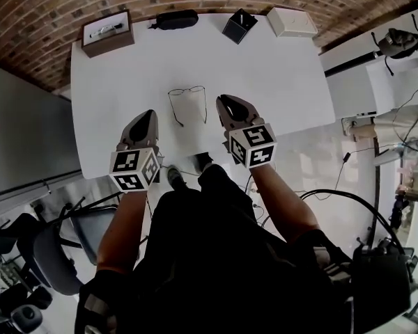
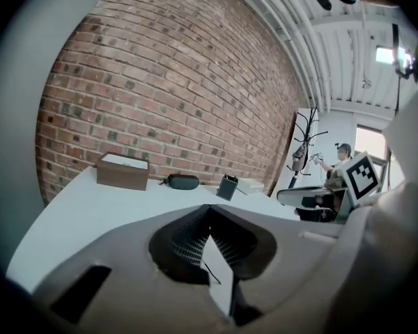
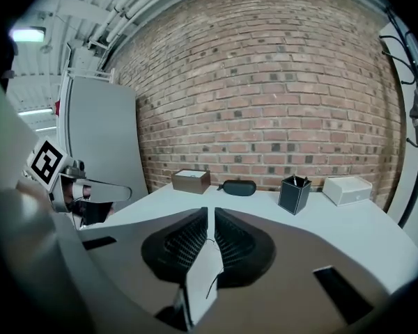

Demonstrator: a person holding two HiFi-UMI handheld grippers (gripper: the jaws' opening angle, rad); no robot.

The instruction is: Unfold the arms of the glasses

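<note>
The thin-framed glasses (image 1: 188, 103) lie on the white table (image 1: 279, 75), lenses at the far side and both arms stretched back toward me. My left gripper (image 1: 150, 113) hovers to their left and nearer me, with its jaws shut and nothing between them; in the left gripper view its tips (image 2: 209, 209) meet. On the right of the glasses, my right gripper (image 1: 223, 100) has its jaws drawn together to a thin slit, also with nothing held, as the right gripper view (image 3: 207, 213) shows. Neither gripper touches the glasses.
Along the table's far edge stand a brown box (image 1: 107, 33), a black glasses case (image 1: 175, 19), a black pen holder (image 1: 239, 26) and a white box (image 1: 291, 21). A brick wall rises behind the table. A dark chair (image 1: 70, 242) is at my lower left.
</note>
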